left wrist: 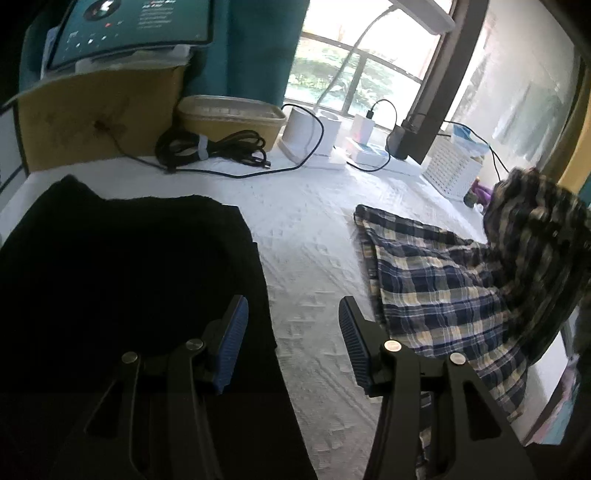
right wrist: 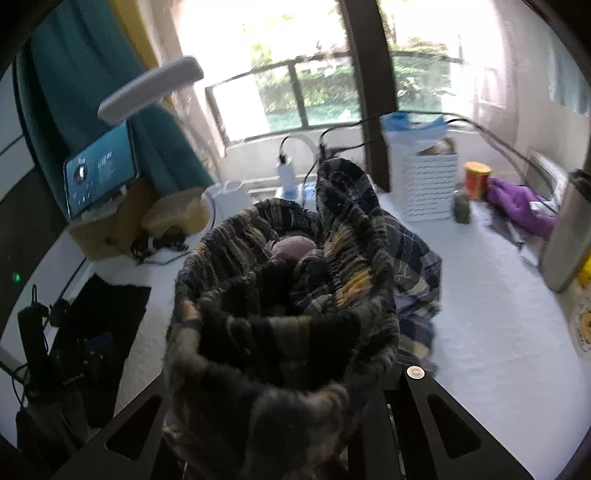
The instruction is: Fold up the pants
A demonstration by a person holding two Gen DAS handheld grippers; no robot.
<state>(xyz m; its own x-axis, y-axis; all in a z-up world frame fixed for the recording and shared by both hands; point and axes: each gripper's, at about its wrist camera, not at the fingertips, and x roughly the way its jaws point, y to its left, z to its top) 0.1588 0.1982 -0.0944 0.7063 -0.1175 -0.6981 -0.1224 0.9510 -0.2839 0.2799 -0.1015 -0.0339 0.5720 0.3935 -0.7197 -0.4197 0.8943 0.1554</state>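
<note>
The plaid pants (left wrist: 443,291), blue, white and yellow, lie partly on the white quilted table (left wrist: 310,236) at the right, and their waistband end is lifted at the far right. In the right wrist view the bunched elastic waistband (right wrist: 280,302) fills the middle and hides my right gripper's fingertips; my right gripper (right wrist: 280,398) is shut on it and holds it above the table. My left gripper (left wrist: 291,343) is open and empty, low over the table, between the plaid pants and a black garment (left wrist: 122,273) on the left.
At the table's back stand a cardboard box with a tablet (left wrist: 129,33), a coiled black cable (left wrist: 214,147), chargers and a white basket (left wrist: 450,166). A steel bottle (right wrist: 569,232), a purple cloth (right wrist: 517,203) and a small can (right wrist: 476,181) stand at the right.
</note>
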